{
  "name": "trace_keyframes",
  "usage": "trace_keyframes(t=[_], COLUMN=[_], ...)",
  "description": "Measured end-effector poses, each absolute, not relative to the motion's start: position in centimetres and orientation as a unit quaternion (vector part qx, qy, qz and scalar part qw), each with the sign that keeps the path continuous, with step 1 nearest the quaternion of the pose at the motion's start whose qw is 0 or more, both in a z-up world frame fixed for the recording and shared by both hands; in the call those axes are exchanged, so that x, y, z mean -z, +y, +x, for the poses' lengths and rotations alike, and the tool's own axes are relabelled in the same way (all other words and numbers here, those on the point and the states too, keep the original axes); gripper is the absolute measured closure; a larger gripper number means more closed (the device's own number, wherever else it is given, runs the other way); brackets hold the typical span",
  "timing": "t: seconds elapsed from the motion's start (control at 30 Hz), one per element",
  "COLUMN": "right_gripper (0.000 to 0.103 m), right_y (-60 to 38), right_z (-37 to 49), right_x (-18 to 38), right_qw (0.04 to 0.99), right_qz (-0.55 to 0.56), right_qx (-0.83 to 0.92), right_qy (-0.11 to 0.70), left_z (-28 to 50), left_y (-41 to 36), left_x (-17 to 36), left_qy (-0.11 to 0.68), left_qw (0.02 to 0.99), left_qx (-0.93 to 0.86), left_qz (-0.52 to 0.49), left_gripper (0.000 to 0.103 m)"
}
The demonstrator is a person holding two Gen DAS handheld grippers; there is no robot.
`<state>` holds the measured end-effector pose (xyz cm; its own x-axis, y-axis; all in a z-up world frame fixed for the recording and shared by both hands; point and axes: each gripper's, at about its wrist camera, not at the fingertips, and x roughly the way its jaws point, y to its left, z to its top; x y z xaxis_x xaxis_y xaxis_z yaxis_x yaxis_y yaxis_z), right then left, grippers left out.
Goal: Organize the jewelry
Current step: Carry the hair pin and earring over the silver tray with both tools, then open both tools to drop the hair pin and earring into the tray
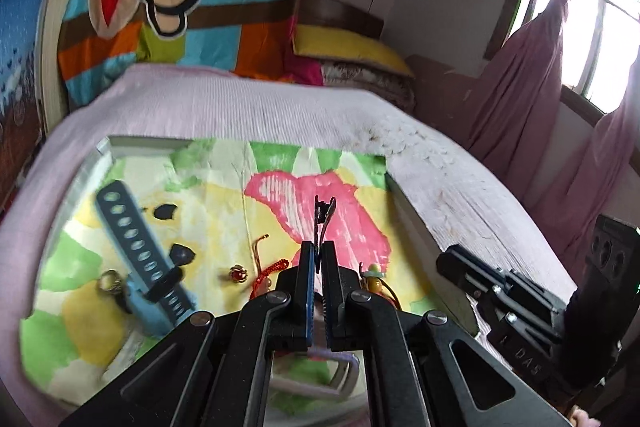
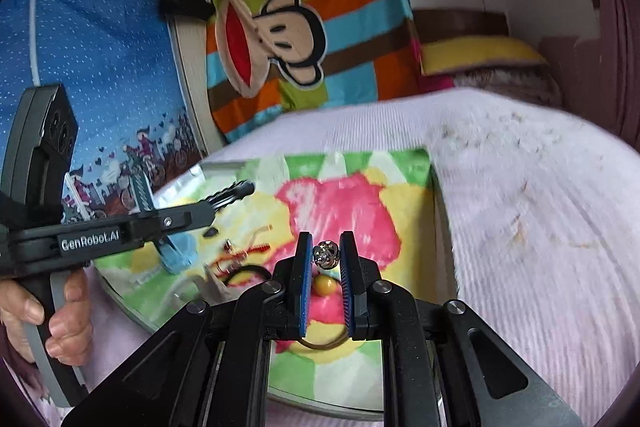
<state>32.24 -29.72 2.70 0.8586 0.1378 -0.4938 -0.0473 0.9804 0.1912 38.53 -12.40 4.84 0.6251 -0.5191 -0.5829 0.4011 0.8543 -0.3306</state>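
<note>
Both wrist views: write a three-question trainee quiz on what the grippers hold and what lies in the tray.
1. True or false: the left gripper is shut on a dark hair clip that sticks out past its fingers.
2. What sits between the fingers of the right gripper? A: a coin. B: a silver openwork ornament. C: a key.
3. Fill in: the perforated watch strap lying in the tray is grey and ____.

Key: 1 true; 2 B; 3 blue.
</note>
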Motion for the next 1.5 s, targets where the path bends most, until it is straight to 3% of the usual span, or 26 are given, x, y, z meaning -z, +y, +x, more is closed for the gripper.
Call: trace_keyframes(t=[0.37,1.03,1.27,1.33,1.4,1.5], right_gripper=[0.091,0.091,0.09,0.083,0.069,0.067], right_y=[-29.5,-28.8,-28.8,-28.8,-28.7,-28.4], right_z=[33.9,34.5,34.2,33.9,33.5,32.9], right_x=[2.2,2.8,2.7,2.5,2.2,1.6], right_qw=[0.939,0.933,0.935,0.937,0.94,0.946], right_qz=[0.111,0.091,0.094,0.094,0.09,0.08], right_qx=[-0.057,-0.062,-0.062,-0.06,-0.058,-0.051], right_qy=[0.32,0.343,0.337,0.332,0.323,0.31], left_z=[39.7,40.8,40.2,39.9,39.4,38.6], left_y=[-15.3,-16.5,-15.5,-14.9,-14.3,-13.6], left_x=[-2.2,-1.3,-1.5,-1.8,-2.1,-2.8], left_qy=[0.405,0.446,0.432,0.422,0.411,0.393], left_qw=[0.881,0.864,0.872,0.877,0.882,0.891], left_qx=[0.246,0.235,0.229,0.229,0.229,0.226], left_qz=[-0.023,0.0,-0.01,-0.02,-0.026,-0.033], left_gripper=[0.099,0.098,0.084,0.081,0.075,0.061])
